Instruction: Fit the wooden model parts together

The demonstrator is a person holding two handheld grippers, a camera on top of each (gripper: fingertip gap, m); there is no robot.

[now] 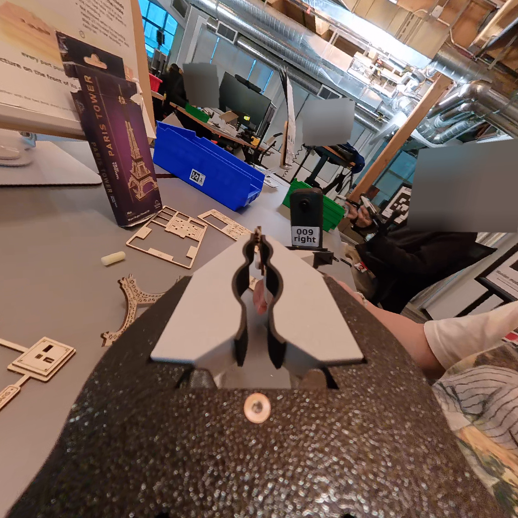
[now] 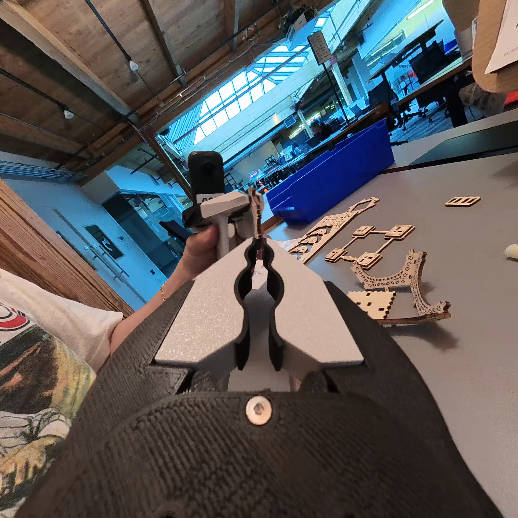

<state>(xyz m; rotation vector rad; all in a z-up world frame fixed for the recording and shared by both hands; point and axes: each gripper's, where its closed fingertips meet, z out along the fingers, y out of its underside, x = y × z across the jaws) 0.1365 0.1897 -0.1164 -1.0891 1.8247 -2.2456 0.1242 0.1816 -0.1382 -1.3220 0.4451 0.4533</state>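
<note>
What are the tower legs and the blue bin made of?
The tower legs look like thin pale wood, matt: lacy cut-outs with dark, burnt-looking edges suggest laser cutting. The blue bin seems to be moulded plastic, smooth with a slight sheen and one even colour.

This is a big open workshop or maker-style lab in a converted industrial building. Bare silver ducts [image 1: 294,36] run under a ceiling of timber beams [image 2: 92,50], and a slanted wooden post [image 1: 398,140] stands among the benches. A skylight [image 2: 241,95] lets in daylight over long rows of desks with office chairs [image 2: 384,98]. Beyond the grey table [image 1: 56,266], other benches carry a dark monitor [image 1: 244,98] and clutter, and people sit working at them. Plastic parts bins, blue [image 1: 207,171] and green [image 1: 330,210], stand on the table, and square printed marker boards [image 1: 399,204] lean farther off, as in a robotics data-collection space.
</note>
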